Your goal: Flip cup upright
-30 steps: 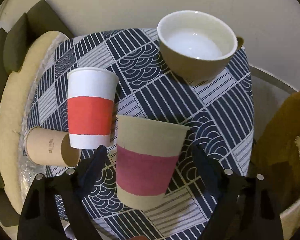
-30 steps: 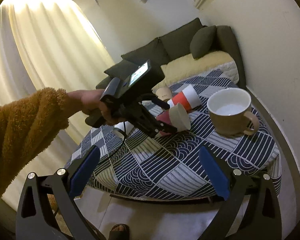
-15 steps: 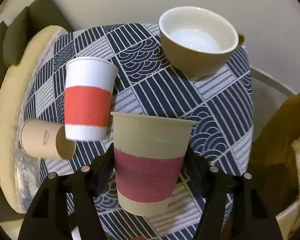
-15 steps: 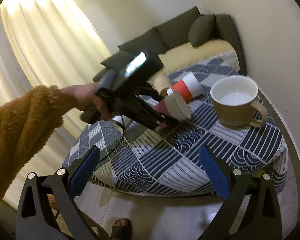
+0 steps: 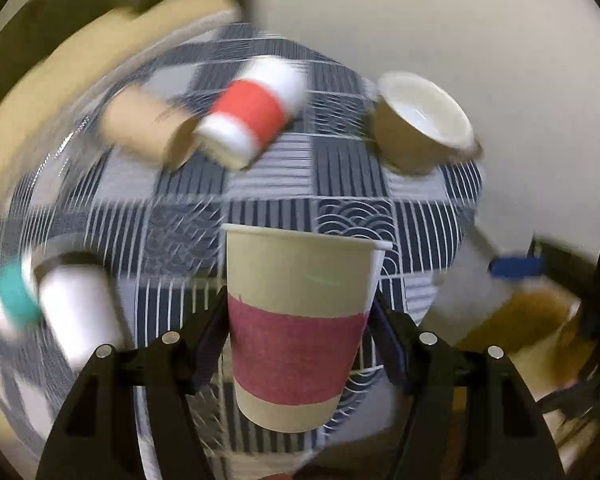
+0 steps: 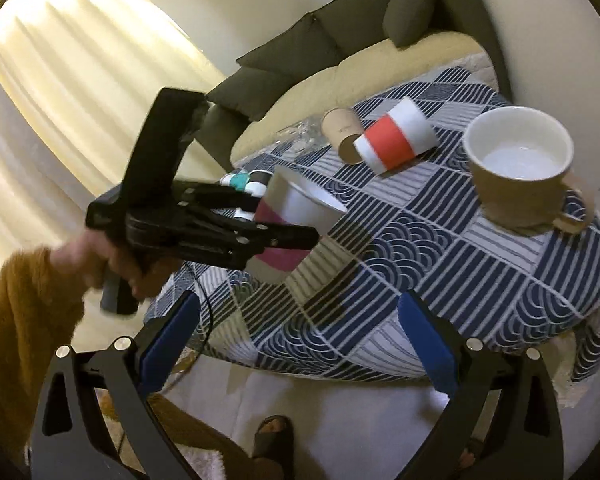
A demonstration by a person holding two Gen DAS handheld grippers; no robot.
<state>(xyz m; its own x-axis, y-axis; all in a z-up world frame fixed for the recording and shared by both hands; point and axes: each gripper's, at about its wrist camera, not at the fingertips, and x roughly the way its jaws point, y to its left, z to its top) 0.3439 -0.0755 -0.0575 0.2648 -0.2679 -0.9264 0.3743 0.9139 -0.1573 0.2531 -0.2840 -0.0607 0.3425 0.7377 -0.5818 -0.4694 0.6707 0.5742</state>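
A tan paper cup with a maroon band (image 5: pixel 300 332) is held between the fingers of my left gripper (image 5: pixel 300 320), which is shut on it. In the right wrist view the cup (image 6: pixel 296 220) is lifted above the patterned tablecloth (image 6: pixel 440 256), tilted with its mouth up and to the right, in the left gripper (image 6: pixel 288 236). My right gripper (image 6: pixel 300 336) is open and empty, off the table's near edge.
A white cup with a red band (image 6: pixel 396 140) and a brown tube (image 6: pixel 340 132) lie on their sides at the far side. A tan mug (image 6: pixel 520 168) stands at the right. A white and teal item (image 5: pixel 60 300) lies at the left. A sofa (image 6: pixel 340 40) is behind.
My left gripper has closed on the maroon-band cup, lifted it off the table and turned it, swinging fast; the background is blurred. The right gripper has stayed open.
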